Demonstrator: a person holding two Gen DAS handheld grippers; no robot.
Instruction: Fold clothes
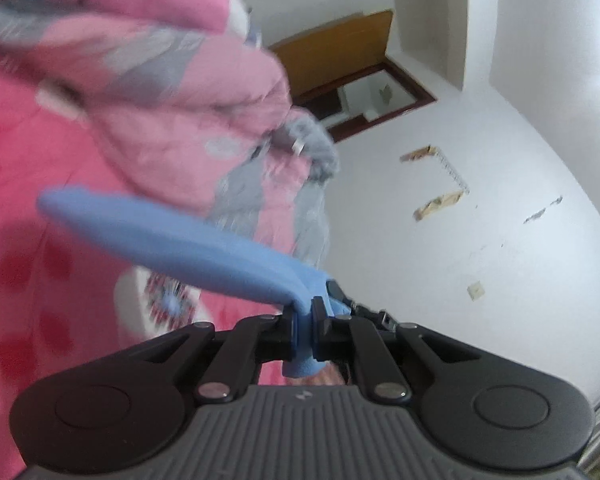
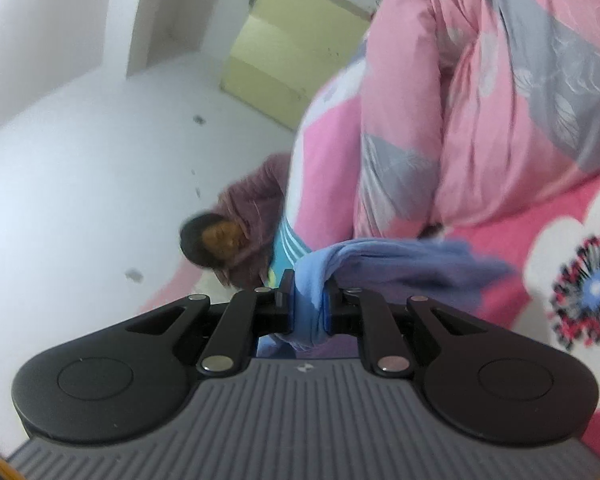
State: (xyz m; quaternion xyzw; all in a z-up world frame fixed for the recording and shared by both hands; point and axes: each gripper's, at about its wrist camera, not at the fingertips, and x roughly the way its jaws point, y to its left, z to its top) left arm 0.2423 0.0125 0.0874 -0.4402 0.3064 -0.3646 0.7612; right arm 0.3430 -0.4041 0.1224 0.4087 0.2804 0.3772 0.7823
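Gripping a bunched edge of one blue garment (image 1: 172, 236), the left gripper (image 1: 302, 328) has its jaws closed hard on the cloth, which squeezes out above and below the pads. The right gripper (image 2: 310, 308) is closed the same way on another gathered part of what looks like the same blue garment (image 2: 400, 260).

In the left wrist view the cloth runs away from the tool up and to the left as a long, taut, rolled band. In the right wrist view it trails off to the right, looser and more crumpled. So the garment's long axis appears to lie between the two tools, with each hand at one end and neither nearer the middle. Any coming fold would likely turn on keeping that span stretched over the bed.

Beyond the cloth lies a pink bedsheet (image 2: 580, 208) with a white flower print. Farther back sits one rolled pink and grey quilt (image 2: 500, 100). At the far left of the right wrist view, a person in a mauve top (image 2: 256, 200) bends low by the bed.

Count: two grippers, one blue garment, one quilt, one person. White walls stand farthest off.
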